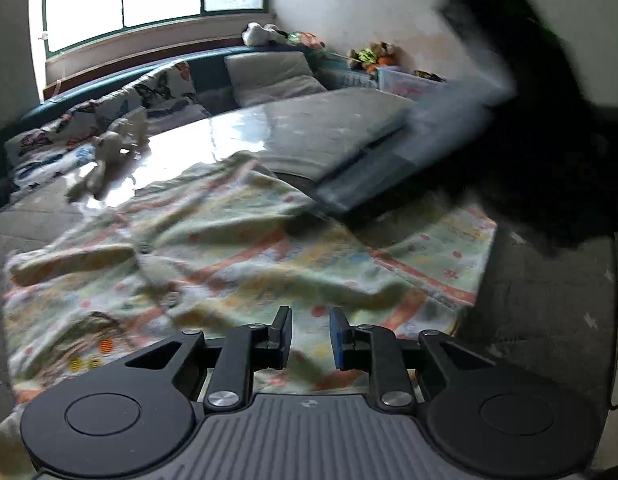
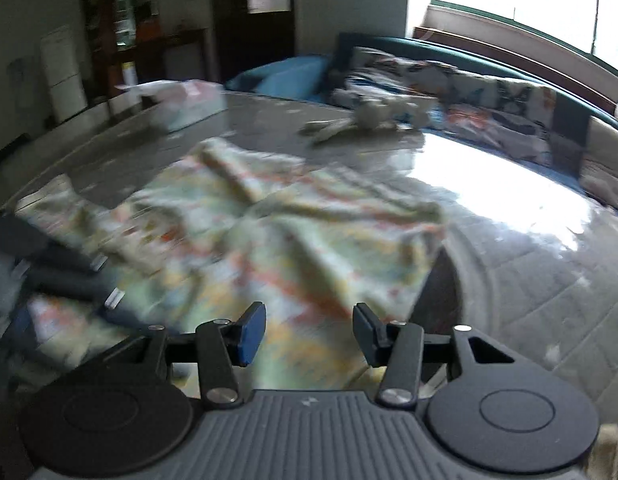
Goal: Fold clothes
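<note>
Left wrist view, blurred right claw over patterned cloth

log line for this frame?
phase: pre-grasp | garment: rumpled on table | left claw: open, empty | right claw: open, empty

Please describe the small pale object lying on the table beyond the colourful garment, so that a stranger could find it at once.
Start at the big glossy round table before the window. Beyond the crumpled pastel-printed garment spread at its middle, near the table's far edge by the butterfly-patterned cushions, lies a small cream-white bundle. It is plain and unprinted, far smaller than the garment, and lies apart from it.
</note>
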Tool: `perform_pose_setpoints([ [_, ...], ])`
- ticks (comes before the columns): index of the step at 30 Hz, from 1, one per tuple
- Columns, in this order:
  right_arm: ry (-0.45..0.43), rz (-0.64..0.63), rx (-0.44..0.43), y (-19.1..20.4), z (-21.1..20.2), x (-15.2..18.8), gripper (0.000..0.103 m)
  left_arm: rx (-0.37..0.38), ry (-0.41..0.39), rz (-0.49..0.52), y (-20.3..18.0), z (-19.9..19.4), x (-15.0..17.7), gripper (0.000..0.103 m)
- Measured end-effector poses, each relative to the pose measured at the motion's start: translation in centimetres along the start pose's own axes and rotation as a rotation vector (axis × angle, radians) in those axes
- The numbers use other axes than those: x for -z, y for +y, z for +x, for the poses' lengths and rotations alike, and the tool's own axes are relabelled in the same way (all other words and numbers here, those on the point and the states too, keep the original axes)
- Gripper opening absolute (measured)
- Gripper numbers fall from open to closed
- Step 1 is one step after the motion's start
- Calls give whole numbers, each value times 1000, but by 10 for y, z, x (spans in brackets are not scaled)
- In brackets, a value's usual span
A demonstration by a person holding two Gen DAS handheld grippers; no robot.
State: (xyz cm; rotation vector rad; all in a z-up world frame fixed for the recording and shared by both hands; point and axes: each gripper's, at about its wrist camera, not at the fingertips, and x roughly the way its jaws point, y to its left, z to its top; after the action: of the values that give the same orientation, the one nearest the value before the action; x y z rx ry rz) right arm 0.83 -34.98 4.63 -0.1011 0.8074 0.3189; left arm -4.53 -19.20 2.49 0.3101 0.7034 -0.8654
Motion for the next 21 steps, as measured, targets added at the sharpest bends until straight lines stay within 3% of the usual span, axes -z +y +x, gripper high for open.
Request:
perform_pose_setpoints([
  [6, 32, 28, 31, -22, 44, -22, 32, 61, 19, -22, -2, 14, 6, 22],
  [21, 21, 53, 199, -59, 106, -56, 26, 124, 9, -42, 2, 12, 10, 22],
])
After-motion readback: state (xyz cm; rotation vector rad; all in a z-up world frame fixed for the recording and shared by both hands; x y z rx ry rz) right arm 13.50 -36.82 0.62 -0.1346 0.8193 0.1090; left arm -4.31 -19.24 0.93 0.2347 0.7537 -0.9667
